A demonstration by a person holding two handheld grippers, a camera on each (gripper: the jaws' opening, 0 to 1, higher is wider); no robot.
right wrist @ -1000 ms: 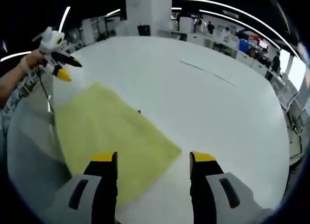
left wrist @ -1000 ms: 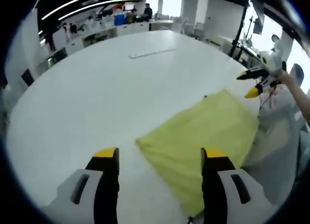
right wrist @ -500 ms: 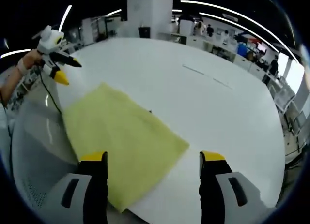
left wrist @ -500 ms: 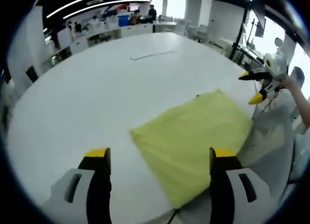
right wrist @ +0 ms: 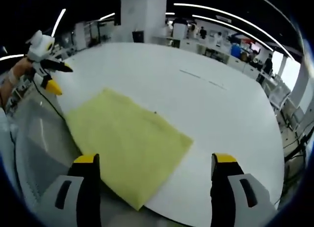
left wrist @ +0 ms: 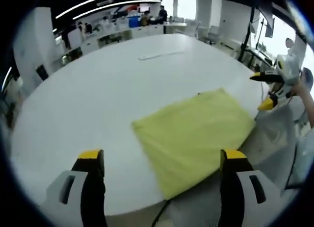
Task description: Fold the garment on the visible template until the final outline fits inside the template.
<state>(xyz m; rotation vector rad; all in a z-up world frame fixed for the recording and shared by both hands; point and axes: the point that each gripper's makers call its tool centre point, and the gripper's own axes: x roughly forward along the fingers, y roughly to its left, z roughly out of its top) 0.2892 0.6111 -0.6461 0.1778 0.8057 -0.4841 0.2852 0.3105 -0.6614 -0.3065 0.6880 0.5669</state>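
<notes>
Both claws have drawn back; folded garment overhangs table, template hidden.

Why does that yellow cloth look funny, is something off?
A little. The yellow cloth lies flat and folded, but one corner hangs past the edge of the white table. Both tongs hang open above it, holding nothing.

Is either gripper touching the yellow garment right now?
Apart. Right gripper view: left gripper hangs off the yellow garment, jaws empty; right gripper open above it.
</notes>
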